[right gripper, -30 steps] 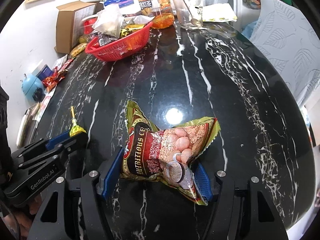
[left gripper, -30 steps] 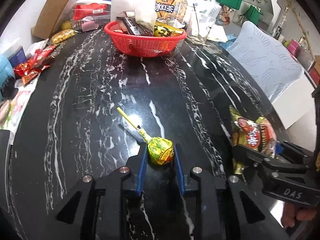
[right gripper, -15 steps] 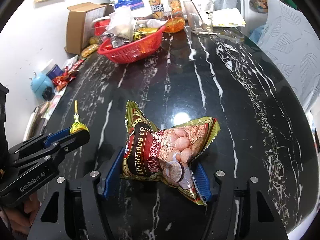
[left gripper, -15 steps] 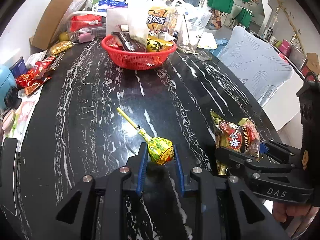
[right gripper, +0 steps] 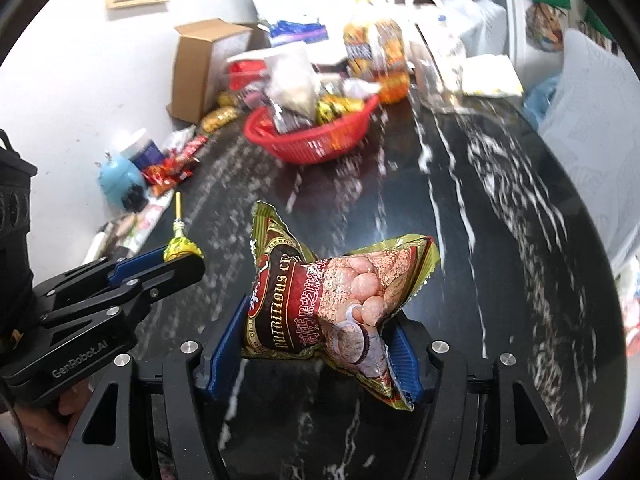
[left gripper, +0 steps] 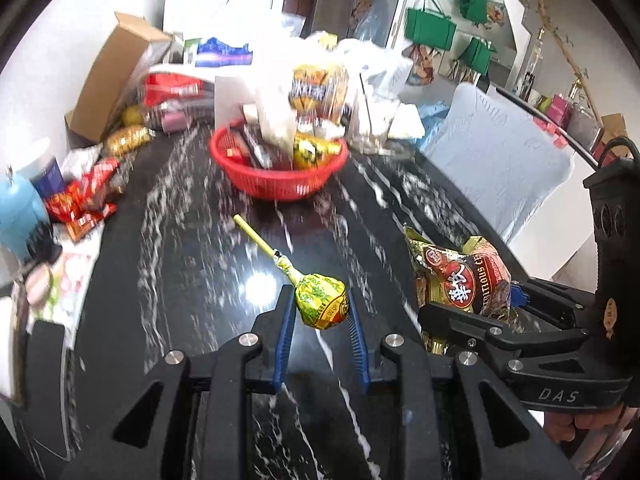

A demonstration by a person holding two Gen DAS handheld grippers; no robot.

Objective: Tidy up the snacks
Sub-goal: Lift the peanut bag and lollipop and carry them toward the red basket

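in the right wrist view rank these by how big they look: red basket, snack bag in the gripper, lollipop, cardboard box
1. snack bag, the largest, though it is nearest the camera
2. red basket
3. cardboard box, close to the basket in apparent size and farther off, so that order is unsure
4. lollipop, clearly the smallest

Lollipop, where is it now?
The lollipop is clamped in the left gripper, low in its wrist view, before the red basket.
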